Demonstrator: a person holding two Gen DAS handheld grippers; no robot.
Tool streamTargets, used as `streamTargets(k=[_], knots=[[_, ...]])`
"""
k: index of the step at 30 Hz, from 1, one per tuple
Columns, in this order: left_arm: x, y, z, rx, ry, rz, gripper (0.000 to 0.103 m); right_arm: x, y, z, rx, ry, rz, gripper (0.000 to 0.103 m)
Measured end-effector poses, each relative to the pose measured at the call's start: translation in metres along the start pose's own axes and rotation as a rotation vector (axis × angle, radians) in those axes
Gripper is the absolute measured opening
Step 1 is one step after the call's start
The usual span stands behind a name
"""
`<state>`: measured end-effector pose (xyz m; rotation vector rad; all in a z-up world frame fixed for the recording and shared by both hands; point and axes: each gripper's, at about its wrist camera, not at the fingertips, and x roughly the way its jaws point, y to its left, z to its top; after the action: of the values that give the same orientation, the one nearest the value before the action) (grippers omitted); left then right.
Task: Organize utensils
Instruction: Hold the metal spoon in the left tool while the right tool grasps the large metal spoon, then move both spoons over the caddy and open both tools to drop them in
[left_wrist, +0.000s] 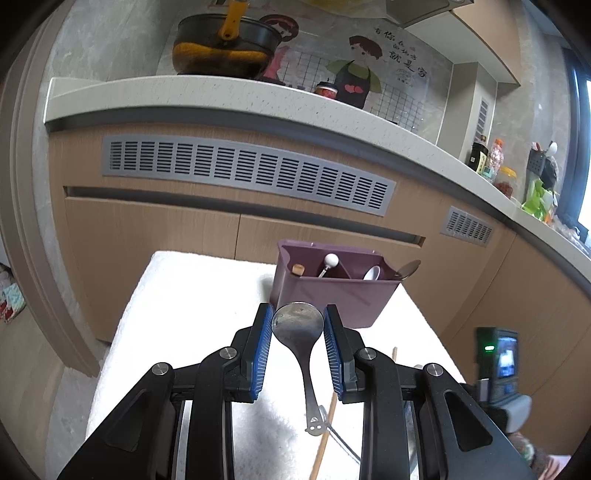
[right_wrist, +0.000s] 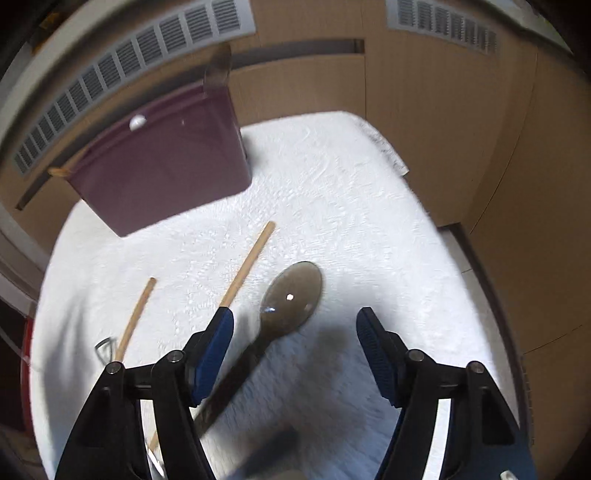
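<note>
1. Spoon (left_wrist: 297, 325) clamped bowl-up between blue pads (left_wrist: 260, 354) of left gripper (left_wrist: 297, 350), handle hanging down over white towel (left_wrist: 192, 295).
2. Purple caddy (left_wrist: 332, 299) near towel's far edge, just beyond held spoon; holding white-knobbed utensil (left_wrist: 331, 260), wooden stick end (left_wrist: 297, 269), two spoon bowls.
3. Right gripper (right_wrist: 295, 350) spread wide, gripping nothing (picture blurred); dark spoon (right_wrist: 291, 295) lying on towel between its fingers, nearer the left one.
4. Seen by right wrist only: two wooden chopsticks (right_wrist: 248, 264) flat on towel, left of dark spoon.
5. Seen by left wrist only: caddy's compartments, kitchen counter (left_wrist: 236, 96) with pot (left_wrist: 225, 48).
</note>
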<state>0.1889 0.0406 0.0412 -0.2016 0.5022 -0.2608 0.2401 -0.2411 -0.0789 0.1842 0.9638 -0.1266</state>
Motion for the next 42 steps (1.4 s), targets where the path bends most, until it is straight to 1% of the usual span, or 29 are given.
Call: streamTargets(k=[2, 3, 4, 5, 6, 7, 8, 10, 11, 13, 15, 17, 21, 24, 26, 29, 32, 37, 42], knots=[[0.003, 0.003, -0.002, -0.007, 0.007, 0.0, 0.029, 0.013, 0.01, -0.001, -0.039, 0.02, -0.044, 0.057], [0.004, 0.004, -0.002, -0.01, 0.011, 0.001, 0.029, 0.015, 0.018, -0.002, -0.082, -0.008, -0.082, 0.045], [0.006, 0.005, -0.003, -0.011, 0.016, 0.002, 0.029, 0.015, 0.025, -0.003, -0.126, -0.031, -0.095, 0.033], [0.006, 0.005, -0.004, -0.011, 0.019, 0.004, 0.029, 0.013, 0.034, -0.005, -0.181, -0.046, -0.104, 0.028], [0.007, 0.005, -0.004, -0.011, 0.022, 0.007, 0.029, 0.01, 0.04, -0.008, -0.226, -0.063, -0.119, 0.028], [0.008, 0.006, -0.005, -0.01, 0.025, 0.009, 0.029, 0.006, 0.042, -0.009, -0.246, -0.086, -0.113, 0.028], [0.009, 0.006, -0.006, -0.011, 0.027, 0.01, 0.029, -0.001, 0.042, -0.01, -0.258, -0.112, -0.098, 0.028], [0.01, 0.005, -0.006, -0.015, 0.03, 0.009, 0.029, -0.021, 0.038, -0.009, -0.259, -0.173, -0.035, 0.028], [0.01, 0.004, -0.005, -0.017, 0.032, 0.005, 0.029, -0.037, 0.035, -0.008, -0.262, -0.222, -0.01, 0.028], [0.01, 0.0, -0.001, -0.011, 0.028, -0.001, 0.029, -0.06, 0.033, -0.005, -0.269, -0.299, 0.009, 0.027], [0.008, -0.008, 0.007, 0.0, 0.018, -0.012, 0.029, -0.09, 0.031, 0.005, -0.278, -0.403, 0.02, 0.027], [0.006, -0.017, 0.021, 0.012, 0.002, -0.03, 0.029, -0.122, 0.03, 0.014, -0.285, -0.503, 0.039, 0.027], [-0.002, -0.042, 0.074, 0.07, -0.09, -0.053, 0.029, -0.17, 0.039, 0.054, -0.325, -0.685, 0.067, 0.027], [-0.003, -0.06, 0.113, 0.123, -0.171, -0.046, 0.029, -0.196, 0.046, 0.093, -0.333, -0.795, 0.085, 0.027], [0.004, -0.067, 0.134, 0.148, -0.205, -0.034, 0.029, -0.204, 0.051, 0.114, -0.332, -0.835, 0.086, 0.027], [0.027, -0.069, 0.154, 0.17, -0.226, -0.019, 0.029, -0.191, 0.06, 0.149, -0.329, -0.826, 0.114, 0.027], [0.056, -0.066, 0.16, 0.172, -0.204, -0.014, 0.029, -0.17, 0.07, 0.164, -0.335, -0.806, 0.113, 0.027], [0.105, -0.05, 0.149, 0.143, -0.132, -0.001, 0.029, -0.125, 0.078, 0.173, -0.341, -0.728, 0.112, 0.027], [0.146, -0.036, 0.127, 0.128, -0.049, 0.015, 0.029, -0.076, 0.087, 0.168, -0.364, -0.64, 0.1, 0.027]])
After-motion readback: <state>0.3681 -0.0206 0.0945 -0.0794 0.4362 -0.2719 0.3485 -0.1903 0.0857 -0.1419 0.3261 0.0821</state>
